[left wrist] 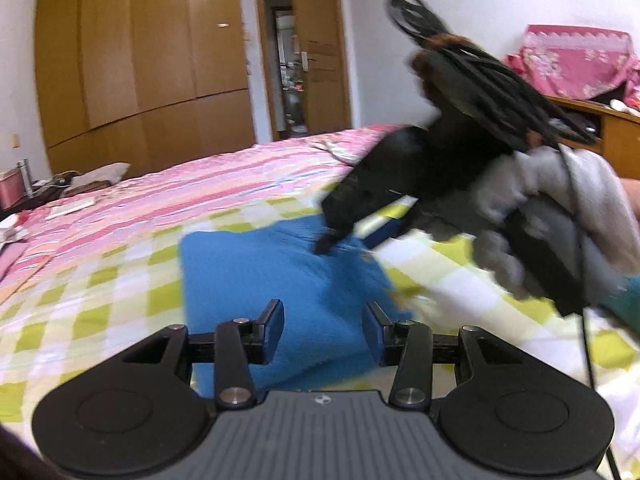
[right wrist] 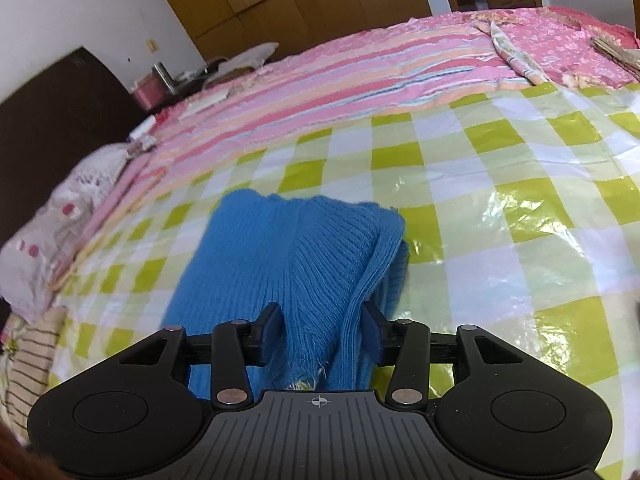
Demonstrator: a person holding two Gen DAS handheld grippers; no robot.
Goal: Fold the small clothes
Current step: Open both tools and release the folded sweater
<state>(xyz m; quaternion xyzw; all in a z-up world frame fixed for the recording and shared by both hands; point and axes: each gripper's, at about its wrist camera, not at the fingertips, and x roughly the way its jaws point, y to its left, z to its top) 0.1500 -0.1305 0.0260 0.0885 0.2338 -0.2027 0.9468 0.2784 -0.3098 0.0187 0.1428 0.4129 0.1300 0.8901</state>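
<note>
Here a folded blue knit garment (right wrist: 288,272) lies on the green-and-white checked sheet (right wrist: 500,184) that covers the near part of the bed (right wrist: 360,64). The left gripper (left wrist: 323,328) hangs over its near edge, jaws partly open with nothing pressed between them. The right gripper (right wrist: 322,330) has its jaws partly open as well; blue knit and a ridge of folded fabric show in the gap, but whether the pads press on it cannot be told.

Only the left wrist view shows the right gripper from outside (left wrist: 368,196), blurred, in a grey-gloved hand (left wrist: 560,216) with black cables (left wrist: 460,52) looped above, reaching over the garment's far corner. It also shows a wooden wardrobe (left wrist: 140,60) and an open doorway (left wrist: 292,68). Only the right wrist view shows the dark headboard (right wrist: 60,120) and a pink floral pillow (right wrist: 60,216) beside it.
</note>
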